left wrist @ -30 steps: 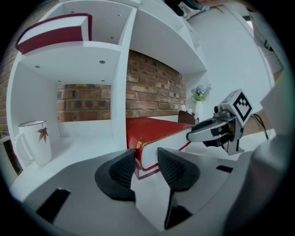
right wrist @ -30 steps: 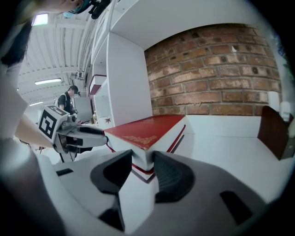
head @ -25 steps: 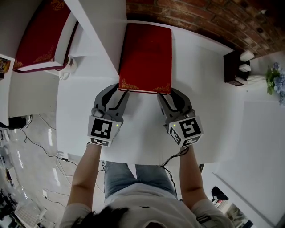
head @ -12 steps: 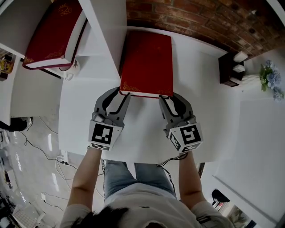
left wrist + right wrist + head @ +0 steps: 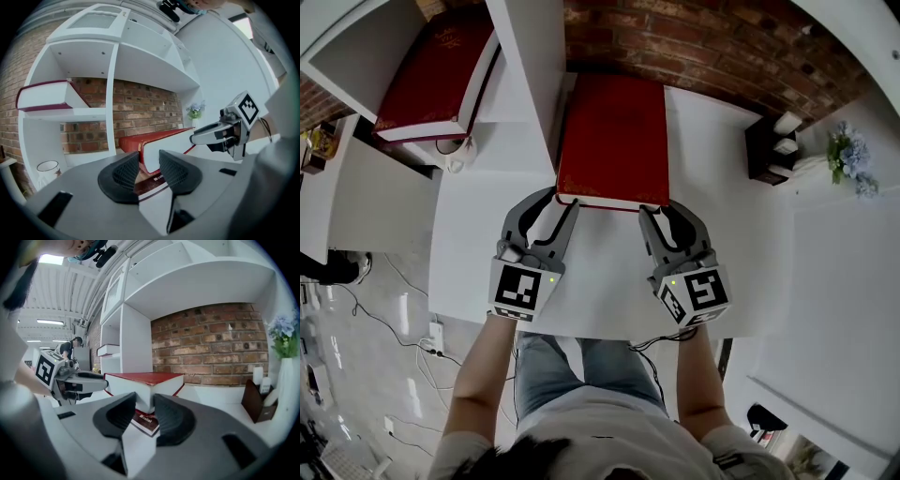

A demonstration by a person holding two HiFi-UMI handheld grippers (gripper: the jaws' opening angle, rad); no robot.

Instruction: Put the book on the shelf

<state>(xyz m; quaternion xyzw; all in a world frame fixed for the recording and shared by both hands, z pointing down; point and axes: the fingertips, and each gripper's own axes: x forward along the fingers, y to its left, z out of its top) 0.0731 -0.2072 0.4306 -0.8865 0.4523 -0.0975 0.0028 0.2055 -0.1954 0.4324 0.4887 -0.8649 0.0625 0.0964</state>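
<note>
the book (image 5: 612,141) lies just right of the shelf (image 5: 525,56) upright, long axis running away toward the brick wall. the left gripper (image 5: 555,208) and right gripper (image 5: 661,214) each clamp 1 near corner, jaws wide, equally near. the right jaws have just been closing on it. the gripper views face the shelf's open bays; the head view doesn't.

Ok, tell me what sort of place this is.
Likely a study corner mocked up in a bigger hall: white shelf unit on a desk against a brick wall, a red book, a vase of flowers, and a strip-lit ceiling beyond.
</note>
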